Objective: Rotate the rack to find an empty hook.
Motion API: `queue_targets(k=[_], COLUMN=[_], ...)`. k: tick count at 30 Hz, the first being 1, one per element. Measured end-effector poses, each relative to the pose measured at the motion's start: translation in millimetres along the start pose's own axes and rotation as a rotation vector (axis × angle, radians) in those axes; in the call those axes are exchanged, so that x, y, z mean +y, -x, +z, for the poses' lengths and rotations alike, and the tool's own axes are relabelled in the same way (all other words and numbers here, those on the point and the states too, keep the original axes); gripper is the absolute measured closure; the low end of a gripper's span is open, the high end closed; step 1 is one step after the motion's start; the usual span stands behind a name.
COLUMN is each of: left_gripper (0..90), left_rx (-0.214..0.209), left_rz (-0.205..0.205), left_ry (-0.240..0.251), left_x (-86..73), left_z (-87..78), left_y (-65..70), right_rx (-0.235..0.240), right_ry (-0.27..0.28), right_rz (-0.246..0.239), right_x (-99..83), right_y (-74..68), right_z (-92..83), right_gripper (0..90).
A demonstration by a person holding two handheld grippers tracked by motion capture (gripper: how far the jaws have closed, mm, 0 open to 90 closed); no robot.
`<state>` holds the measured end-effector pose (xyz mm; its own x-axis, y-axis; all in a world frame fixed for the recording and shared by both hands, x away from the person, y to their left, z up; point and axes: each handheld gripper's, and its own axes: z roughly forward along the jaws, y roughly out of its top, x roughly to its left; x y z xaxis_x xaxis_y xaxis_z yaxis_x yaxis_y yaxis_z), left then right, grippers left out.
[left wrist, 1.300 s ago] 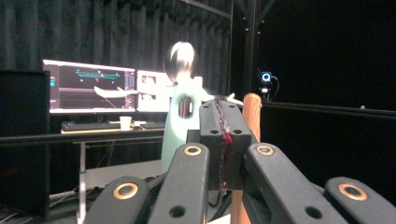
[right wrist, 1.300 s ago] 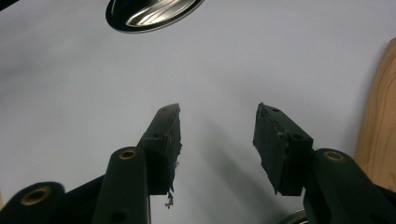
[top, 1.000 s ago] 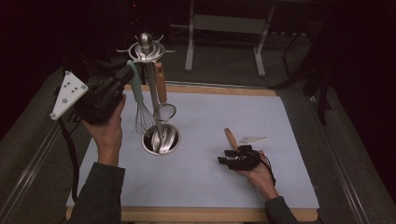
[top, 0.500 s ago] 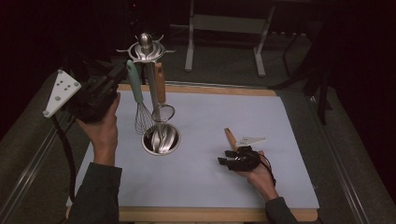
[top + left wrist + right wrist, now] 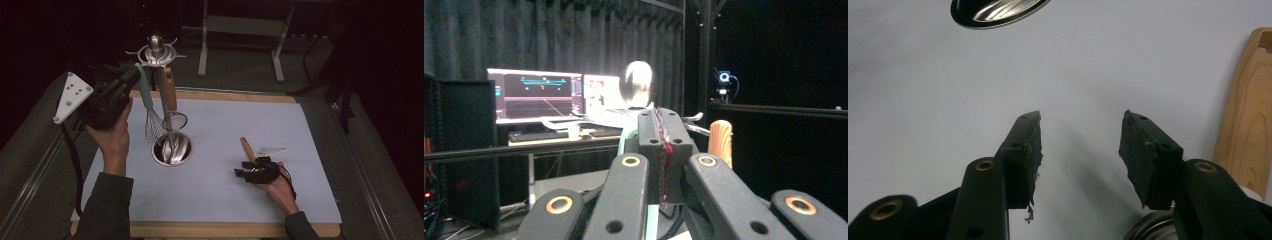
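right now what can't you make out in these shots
- Left gripper: in its own view the shut jaws hide whether they pinch the mint whisk handle.
- Wooden-handled tool on the mat: in the high view the right gripper covers its working end; the right gripper view's edge cuts it off.
- Utensil rack: hooks too small in the high view.
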<state>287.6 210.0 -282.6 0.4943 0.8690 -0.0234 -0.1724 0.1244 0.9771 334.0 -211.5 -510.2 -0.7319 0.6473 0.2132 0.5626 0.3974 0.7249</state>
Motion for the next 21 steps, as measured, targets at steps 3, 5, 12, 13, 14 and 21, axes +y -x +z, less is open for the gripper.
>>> queue_targets(k=[3,5,12,13,14,21], left_gripper=[90.0,90.0,90.0,90.0,90.0,90.0], left_rx=[0.01,0.029,0.065,0.069,0.073,0.093], left_rz=[-0.007,-0.014,-0.033,-0.036,-0.038,-0.061], left_ry=[-0.002,-0.002,-0.014,-0.016,-0.017,-0.028], left_x=[0.1,0.4,2.4,2.6,2.7,3.7], left_z=[0.1,1.2,5.1,5.9,6.8,12.6], left_y=[-2.5,-6.8,-17.7,-19.2,-20.7,-28.5], right_rx=[0.0,0.0,0.0,0.0,0.0,0.001], right_ry=[-0.001,-0.002,-0.002,-0.003,-0.002,-0.002], right_rz=[0.0,-0.001,0.001,0.001,0.001,0.001], right_x=[-0.1,0.0,-0.4,-0.4,-0.3,-0.4], right_y=[-0.1,-0.3,0.5,0.5,0.4,0.5], right_z=[0.0,0.1,0.1,0.0,-0.1,-0.3], right_gripper=[50.4,50.5,50.5,50.5,50.5,50.4])
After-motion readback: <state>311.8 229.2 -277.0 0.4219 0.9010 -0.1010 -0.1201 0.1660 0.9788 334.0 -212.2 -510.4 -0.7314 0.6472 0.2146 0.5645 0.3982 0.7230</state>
